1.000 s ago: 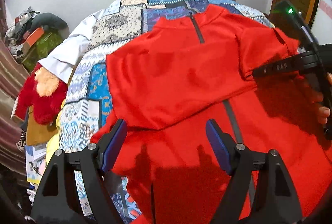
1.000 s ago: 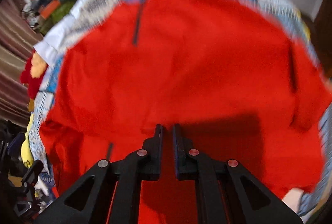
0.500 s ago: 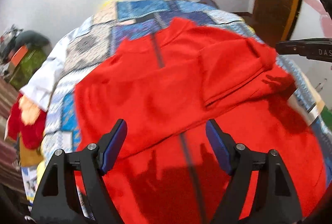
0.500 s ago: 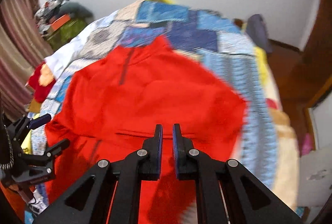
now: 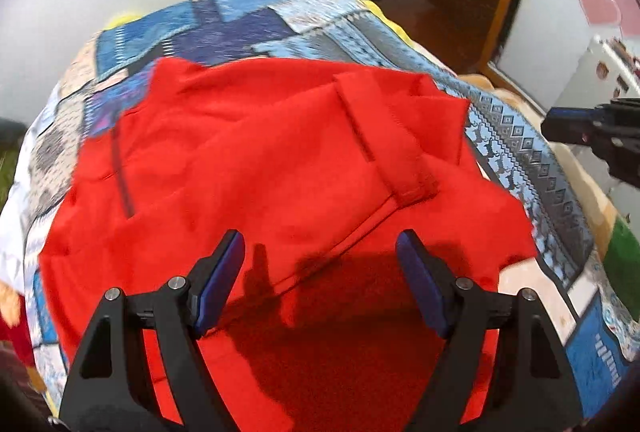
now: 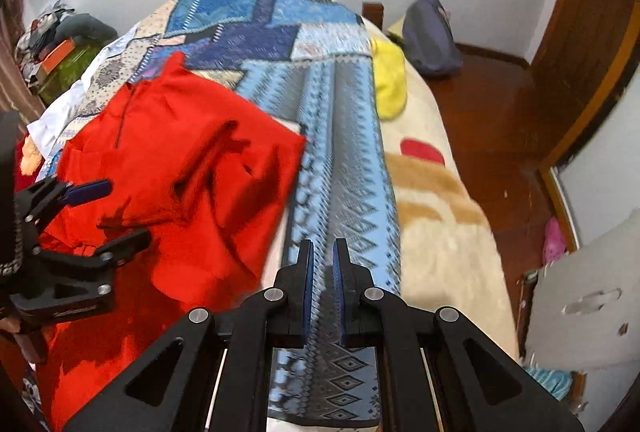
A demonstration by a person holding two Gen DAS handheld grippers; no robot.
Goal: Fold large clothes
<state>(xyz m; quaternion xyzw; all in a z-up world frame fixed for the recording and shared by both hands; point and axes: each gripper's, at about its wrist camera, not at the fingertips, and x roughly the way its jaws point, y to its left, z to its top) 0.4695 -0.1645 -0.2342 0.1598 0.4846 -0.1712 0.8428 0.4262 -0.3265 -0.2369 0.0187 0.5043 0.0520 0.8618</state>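
left claw (image 5: 320, 272) angled down, spread over red garment (image 5: 260, 159)

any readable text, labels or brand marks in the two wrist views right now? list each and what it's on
None legible.
left gripper body, seen in the right wrist view: a line of embossed lettering low on its side, too small and blurred to read.
patchwork bedspread: woven patterns only, no words.
red garment: no print or tag showing.
right gripper: no markings visible.
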